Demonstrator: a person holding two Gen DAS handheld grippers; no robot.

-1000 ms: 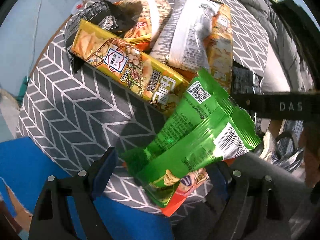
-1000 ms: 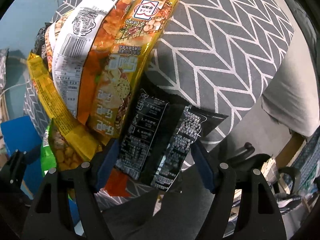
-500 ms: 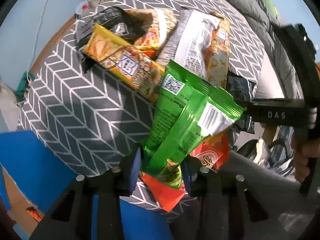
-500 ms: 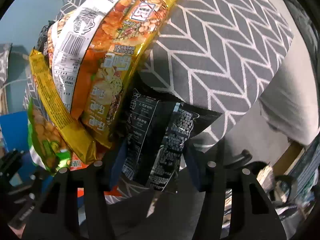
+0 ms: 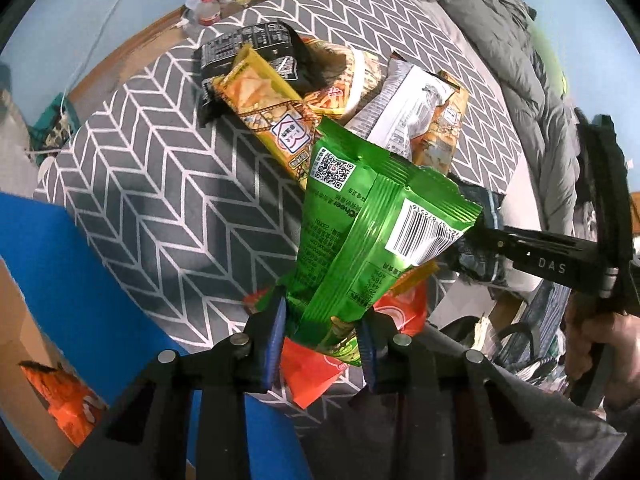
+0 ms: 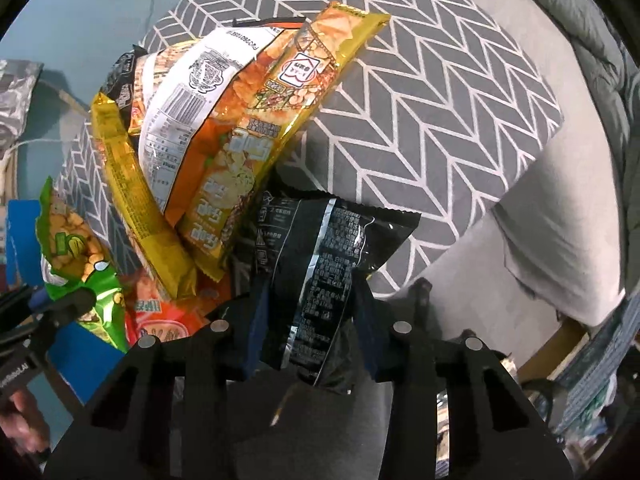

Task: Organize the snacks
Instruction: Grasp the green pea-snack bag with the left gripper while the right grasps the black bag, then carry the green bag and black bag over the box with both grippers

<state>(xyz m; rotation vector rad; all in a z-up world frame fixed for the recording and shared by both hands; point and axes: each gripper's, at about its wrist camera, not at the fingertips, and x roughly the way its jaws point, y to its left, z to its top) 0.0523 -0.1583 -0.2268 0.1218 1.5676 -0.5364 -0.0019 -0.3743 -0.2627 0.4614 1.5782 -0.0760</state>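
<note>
My left gripper [image 5: 322, 336] is shut on a green snack bag [image 5: 360, 240] and holds it lifted above the grey chevron cushion [image 5: 168, 200]. My right gripper [image 6: 310, 320] is shut on a black snack bag [image 6: 320, 264] at the cushion's near edge. A pile of snacks lies on the cushion [image 6: 420, 92]: a long yellow bag [image 5: 268, 120], a white-and-orange bag [image 5: 416, 120], a black bag [image 5: 252, 48] at the back, and an orange-red bag [image 5: 316, 368] under the green one. The green bag [image 6: 76, 264] also shows in the right wrist view.
A blue mat [image 5: 60, 280] lies left of the cushion, with a cardboard box holding an orange bag [image 5: 68, 408]. A grey padded coat [image 5: 532, 60] lies beyond the cushion on the right. Clutter fills the floor at lower right [image 6: 592, 360].
Both grippers have closed: the left on the green bag, the right on the black bag. Both bags have been lifted off the pile.
</note>
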